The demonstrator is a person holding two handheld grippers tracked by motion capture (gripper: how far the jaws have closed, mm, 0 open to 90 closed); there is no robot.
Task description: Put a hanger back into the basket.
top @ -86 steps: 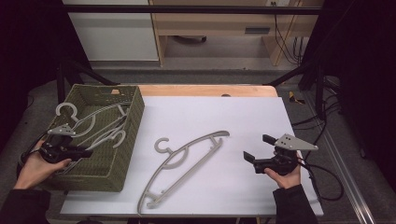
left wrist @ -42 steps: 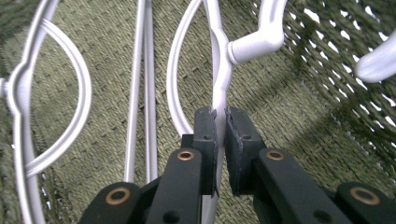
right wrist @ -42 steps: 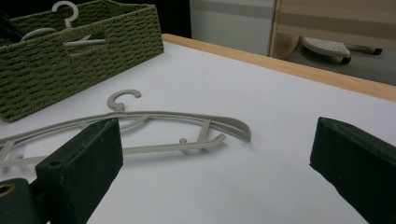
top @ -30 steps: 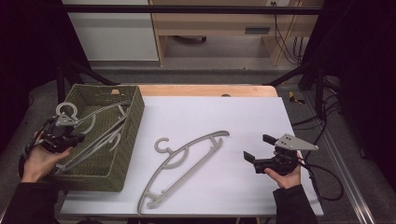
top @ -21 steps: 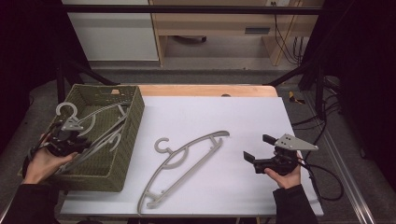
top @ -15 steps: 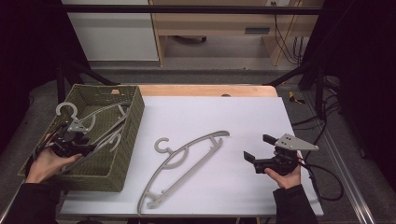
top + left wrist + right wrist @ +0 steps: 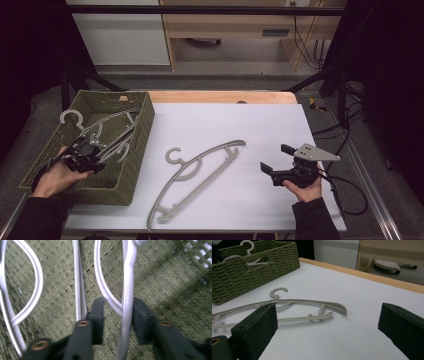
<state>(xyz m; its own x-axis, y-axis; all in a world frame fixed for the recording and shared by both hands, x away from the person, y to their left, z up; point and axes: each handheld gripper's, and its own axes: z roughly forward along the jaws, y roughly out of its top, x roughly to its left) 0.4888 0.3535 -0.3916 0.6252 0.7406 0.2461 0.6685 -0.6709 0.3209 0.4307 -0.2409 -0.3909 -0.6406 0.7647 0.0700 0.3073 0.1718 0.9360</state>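
Several grey plastic hangers point(image 7: 107, 127) lie in a green woven basket point(image 7: 135, 150) at the table's left. My left gripper point(image 7: 101, 151) is down inside it. In the left gripper view its jaws point(image 7: 117, 305) straddle one hanger's bar point(image 7: 128, 290); they have just been closing. The bar lies against the right pad, with a gap to the left pad. Another grey hanger point(image 7: 200, 170) lies flat on the white table top. My right gripper point(image 7: 275, 158) hovers to its right, open with nothing between its jaws point(image 7: 329, 312), and faces that hanger point(image 7: 294, 302).
The basket's wall point(image 7: 262, 270) stands tall at the left, with hanger hooks sticking above the rim. The white sheet point(image 7: 250, 125) covers the table, with a wooden edge at the back. A cable trails from the right gripper off the table's right side.
My left hand has come down and to the right, from near the basket's left rim to the hangers inside it. The right hand and the loose hanger have stayed put.
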